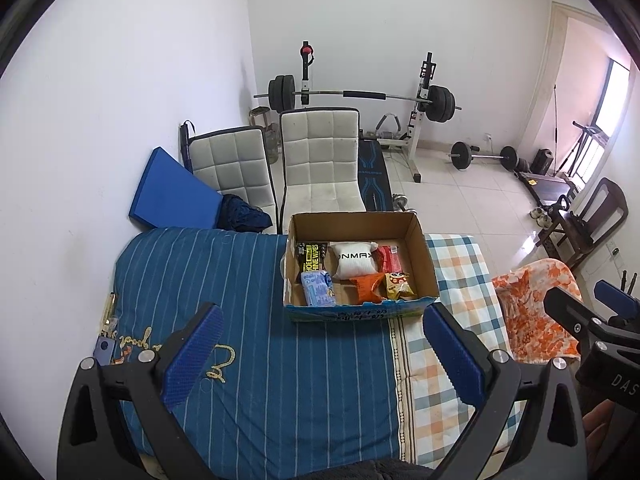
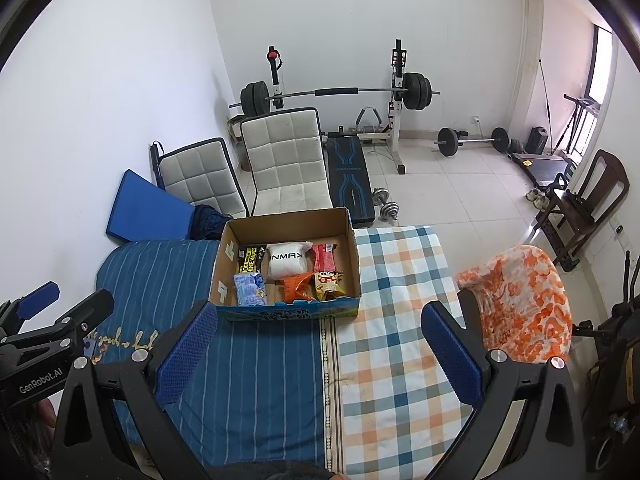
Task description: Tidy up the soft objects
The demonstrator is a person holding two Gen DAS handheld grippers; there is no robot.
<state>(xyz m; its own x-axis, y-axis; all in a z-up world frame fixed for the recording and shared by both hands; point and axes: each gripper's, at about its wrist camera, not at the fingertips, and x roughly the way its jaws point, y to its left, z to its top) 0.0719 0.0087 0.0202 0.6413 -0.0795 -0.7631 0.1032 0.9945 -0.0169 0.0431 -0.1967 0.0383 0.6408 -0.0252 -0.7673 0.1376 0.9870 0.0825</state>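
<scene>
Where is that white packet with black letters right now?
In both views the white packet lies in the cardboard box on the bed, at the back, between the black-and-yellow wipes pack and a red packet.

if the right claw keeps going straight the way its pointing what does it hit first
Probably the bedding: the open right claw aims down at the blue striped quilt short of the cardboard box, though depth is unclear.

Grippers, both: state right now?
Left gripper: jaws open, holding nothing, above the bed.
Right gripper: jaws open, holding nothing, above the bed.
</scene>
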